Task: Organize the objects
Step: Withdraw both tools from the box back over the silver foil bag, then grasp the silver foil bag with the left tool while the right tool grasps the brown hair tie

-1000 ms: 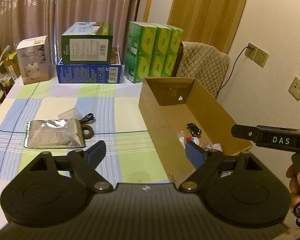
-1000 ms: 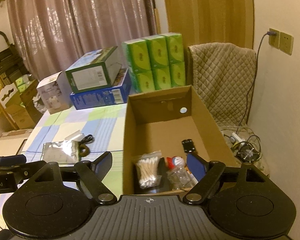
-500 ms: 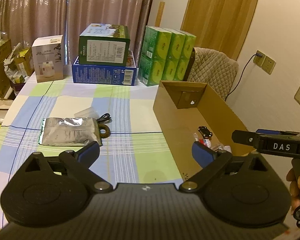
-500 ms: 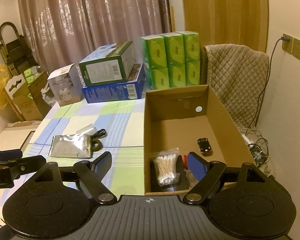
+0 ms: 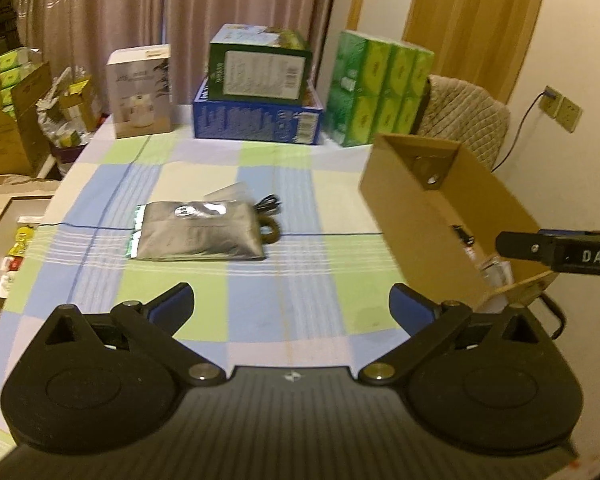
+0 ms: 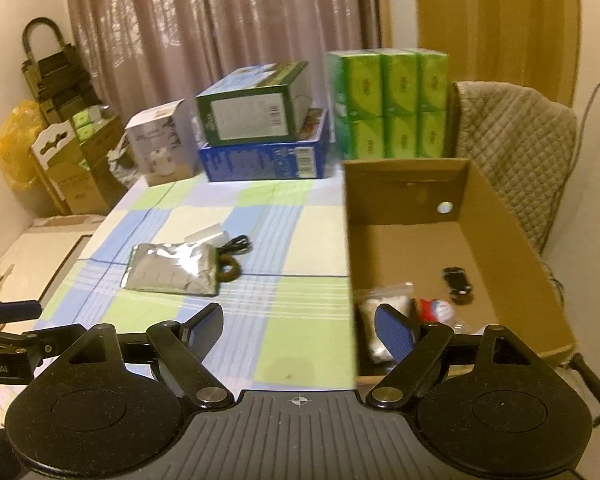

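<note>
One silver pouch [image 5: 198, 232], one cardboard box [image 5: 416, 216], six green packs [image 6: 396, 104].

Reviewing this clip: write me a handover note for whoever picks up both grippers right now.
Left gripper: jaws opening, nothing between them, above the checked tablecloth.
Right gripper: open, empty, at the near edge of the open brown cardboard box.
Done: a clear bag of cotton swabs, a small black toy car and a red-and-white item lie inside the box.
Left: the flat silver foil pouch, the dark brown ring beside it, the coiled black cable and a clear plastic piece behind the pouch are still on the cloth.
</note>
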Tool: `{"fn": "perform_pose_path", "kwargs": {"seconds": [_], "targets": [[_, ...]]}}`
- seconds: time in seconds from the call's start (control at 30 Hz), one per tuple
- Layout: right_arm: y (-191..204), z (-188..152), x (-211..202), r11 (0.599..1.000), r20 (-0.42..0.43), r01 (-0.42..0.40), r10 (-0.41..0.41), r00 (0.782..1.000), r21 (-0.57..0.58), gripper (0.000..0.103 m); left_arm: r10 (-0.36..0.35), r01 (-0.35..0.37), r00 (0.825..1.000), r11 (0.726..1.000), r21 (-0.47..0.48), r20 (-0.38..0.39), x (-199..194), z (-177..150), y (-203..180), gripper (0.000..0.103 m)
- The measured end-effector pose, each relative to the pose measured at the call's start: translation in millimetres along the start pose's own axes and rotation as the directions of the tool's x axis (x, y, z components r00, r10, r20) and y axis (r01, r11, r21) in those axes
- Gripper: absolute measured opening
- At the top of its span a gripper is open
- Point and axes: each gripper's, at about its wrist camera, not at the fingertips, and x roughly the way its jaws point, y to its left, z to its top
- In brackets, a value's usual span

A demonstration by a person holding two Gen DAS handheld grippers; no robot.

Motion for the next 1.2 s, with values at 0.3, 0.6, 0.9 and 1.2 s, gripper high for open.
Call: {"fn": "perform_pose_path", "kwargs": {"seconds": [0.3, 0.6, 0.9, 1.2], "targets": [[34, 4, 43, 0.988, -0.046, -0.091, 0.086, 0.995, -0.127, 0.08, 0.051, -0.045, 0.998, 0.972, 0.229, -0.021, 19, 7, 31, 0.102], [57, 16, 119, 0.938, -0.153, -0.167, 0.125, 0.98, -0.305, 0.08, 0.048, 0.001, 0.997, 0.802, 0.597, -0.066, 68, 22, 51, 0.102], [60, 26, 192, 0.901, -0.225, -0.201, 0.12, 0.967, -0.383, 0.063, 0.013, 0.071, 0.995, 0.587, 0.806, -0.097, 153, 28, 73, 0.102], [53, 37, 243, 0.913, -0.264, -0.171, 0.073, 0.962, -0.37, 0.061, 0.011, 0.144, 0.986, 0.458, 0.877, -0.167, 224, 27, 84, 0.094]]}}
